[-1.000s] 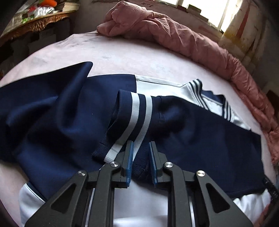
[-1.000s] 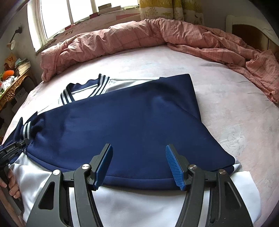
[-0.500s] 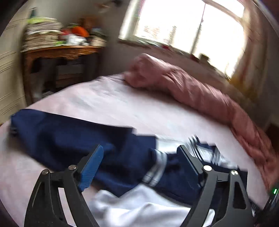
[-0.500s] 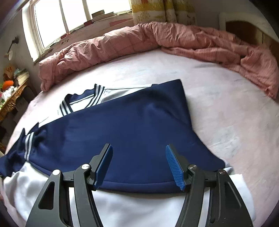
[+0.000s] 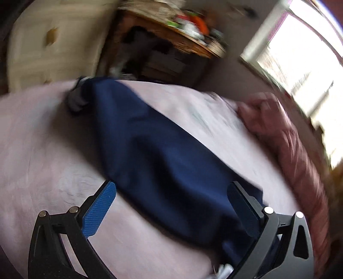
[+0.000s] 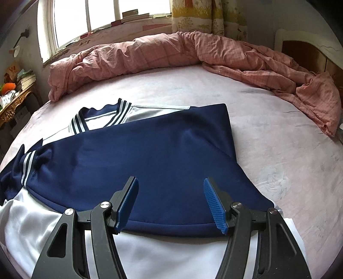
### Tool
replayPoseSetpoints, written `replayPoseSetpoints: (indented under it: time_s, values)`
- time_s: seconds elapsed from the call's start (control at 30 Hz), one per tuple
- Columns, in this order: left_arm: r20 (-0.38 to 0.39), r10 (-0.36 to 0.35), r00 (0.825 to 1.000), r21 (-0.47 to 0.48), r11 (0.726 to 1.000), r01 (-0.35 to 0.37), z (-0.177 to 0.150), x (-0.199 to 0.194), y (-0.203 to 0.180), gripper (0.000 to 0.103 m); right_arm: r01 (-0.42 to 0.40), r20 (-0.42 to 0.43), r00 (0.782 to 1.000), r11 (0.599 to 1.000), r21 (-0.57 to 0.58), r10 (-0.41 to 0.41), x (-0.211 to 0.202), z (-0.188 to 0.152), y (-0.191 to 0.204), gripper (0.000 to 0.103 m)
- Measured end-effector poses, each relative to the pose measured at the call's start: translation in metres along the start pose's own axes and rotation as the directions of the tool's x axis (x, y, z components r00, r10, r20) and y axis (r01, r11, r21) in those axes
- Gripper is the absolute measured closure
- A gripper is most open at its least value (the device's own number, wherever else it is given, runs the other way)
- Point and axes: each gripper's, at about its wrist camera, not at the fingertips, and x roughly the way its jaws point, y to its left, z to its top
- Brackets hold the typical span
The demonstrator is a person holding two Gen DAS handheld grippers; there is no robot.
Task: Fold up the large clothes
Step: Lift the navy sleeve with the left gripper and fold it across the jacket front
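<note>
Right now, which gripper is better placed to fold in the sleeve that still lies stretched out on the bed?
Left. The left gripper, its jaws opening, faces the outstretched navy sleeve. The right gripper hovers open over the sleeve already folded across the jacket.

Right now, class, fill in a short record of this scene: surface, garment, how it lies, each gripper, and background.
surface: pink bed sheet
garment: navy and white jacket
how it lies: spread flat, one navy sleeve folded across the body, striped cuff at the left
left gripper: opening, nothing pinched, the other navy sleeve lying beneath it
right gripper: open above the jacket
background: rumpled pink quilt, window
</note>
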Motion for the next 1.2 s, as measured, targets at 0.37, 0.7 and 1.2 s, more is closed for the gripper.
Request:
replayPoseSetpoints:
  time_s: [0.37,0.7,1.2]
  values:
    - [-0.018,0.185,0.983,0.075,0.980,-0.184,0.012,0.071,0.008,0.001,0.016,-0.024,1.000,0.992,-0.125,-0.019,0.017,-0.014,0.024,0.038]
    - [0.181,0.089,0.979,0.120,0.986,-0.112,0.016,0.030,-0.020,0.101,0.005,-0.029,1.000,0.996,-0.093,-0.008,0.018,-0.012,0.015,0.038]
    - [0.036,-0.481,0.876,0.664,0.666,0.339,-0.125,-0.088,-0.231,0.101,0.005,-0.012,1.000,0.999,-0.053,-0.006,0.010,-0.005,0.004,0.038]
